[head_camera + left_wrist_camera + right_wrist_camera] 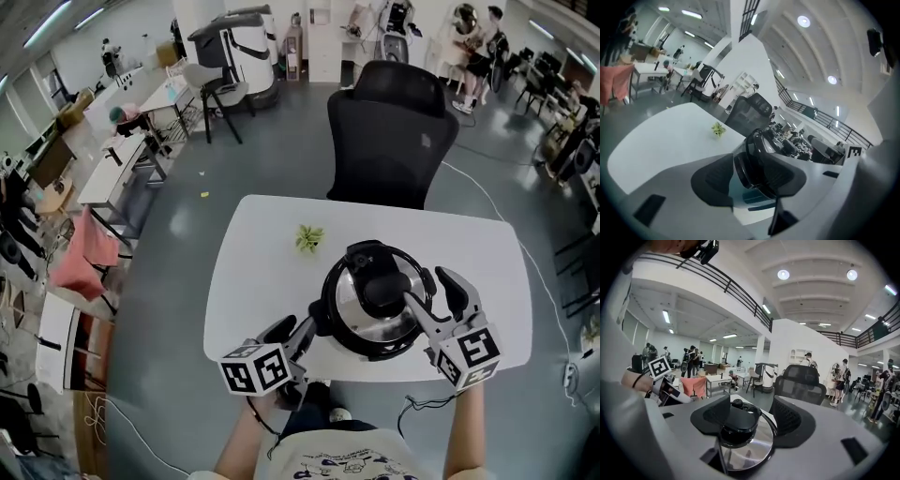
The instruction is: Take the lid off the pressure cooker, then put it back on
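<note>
A steel pressure cooker [373, 300] with its lid on stands near the front edge of the white table [262, 281]. A black handle [382, 286] sits on top of the lid. My left gripper [298, 330] is at the cooker's left side; in the left gripper view its jaws [750, 176] stand open with the cooker's black rim [757, 154] between them. My right gripper [433, 289] reaches in from the right. In the right gripper view its open jaws [750, 416] straddle the lid handle [736, 420], with a gap on the right pad's side.
A small green plant [309, 237] lies on the table behind the cooker. A black office chair [394, 141] stands at the table's far edge. Desks, machines and people are further back in the room.
</note>
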Demonstrator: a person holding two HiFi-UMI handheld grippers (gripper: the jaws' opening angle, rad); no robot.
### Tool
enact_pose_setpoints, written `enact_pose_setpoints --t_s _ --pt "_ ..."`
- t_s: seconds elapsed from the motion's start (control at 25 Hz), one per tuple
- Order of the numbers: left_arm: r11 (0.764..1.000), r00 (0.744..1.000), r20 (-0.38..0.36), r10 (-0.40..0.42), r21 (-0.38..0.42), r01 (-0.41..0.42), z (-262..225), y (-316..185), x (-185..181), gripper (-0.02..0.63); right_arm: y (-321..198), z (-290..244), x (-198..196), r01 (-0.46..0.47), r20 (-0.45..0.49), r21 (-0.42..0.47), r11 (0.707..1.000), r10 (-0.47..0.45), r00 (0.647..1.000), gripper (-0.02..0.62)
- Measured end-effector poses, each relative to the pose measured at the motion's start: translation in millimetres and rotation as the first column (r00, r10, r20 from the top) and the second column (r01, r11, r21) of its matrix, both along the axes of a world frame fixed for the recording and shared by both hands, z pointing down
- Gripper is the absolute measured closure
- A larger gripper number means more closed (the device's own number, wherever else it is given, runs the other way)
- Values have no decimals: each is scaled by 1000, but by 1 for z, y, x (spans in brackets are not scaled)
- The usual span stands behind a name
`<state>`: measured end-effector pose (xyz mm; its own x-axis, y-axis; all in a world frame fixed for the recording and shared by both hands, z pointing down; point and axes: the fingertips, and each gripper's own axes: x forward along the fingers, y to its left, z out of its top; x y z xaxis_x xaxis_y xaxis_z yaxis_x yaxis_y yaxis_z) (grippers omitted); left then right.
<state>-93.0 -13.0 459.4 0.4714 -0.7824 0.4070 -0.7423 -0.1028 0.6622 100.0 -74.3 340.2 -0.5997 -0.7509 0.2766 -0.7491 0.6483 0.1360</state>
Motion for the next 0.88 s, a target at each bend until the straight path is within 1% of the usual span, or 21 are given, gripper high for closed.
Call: enact_pose_setpoints --t_s 0.08,0.2,0.36,0.56,0.76,0.8,0.88 --pt "999 998 -63 19 -34 -21 7 -5 0 390 -5 3 -3 19 -19 -12 1000 -20 1000 291" --pt "996 990 -137 42 -70 -52 17 -11 0 370 -14 7 -7 35 -22 -42 999 -36 999 288" --pt "989 976 -199 89 -96 -109 23 -17 4 351 -23 12 -11 52 -57 -70 996 -56 997 285" --pt "979 954 -268 136 -114 -172 31 -23 9 353 -27 21 -22 120 -134 -101 988 -133 982 285" --pt "969 935 -317 160 -131 -210 41 -30 13 357 -28 31 -31 195 -179 -155 969 -221 959 285" --pt "968 931 -327 163 -132 -216 43 -32 13 361 -28 32 -33 208 -194 -163 964 -238 952 285" --pt "966 922 -349 165 -132 -222 46 -33 13 397 -27 36 -36 232 -229 -181 956 -270 935 285"
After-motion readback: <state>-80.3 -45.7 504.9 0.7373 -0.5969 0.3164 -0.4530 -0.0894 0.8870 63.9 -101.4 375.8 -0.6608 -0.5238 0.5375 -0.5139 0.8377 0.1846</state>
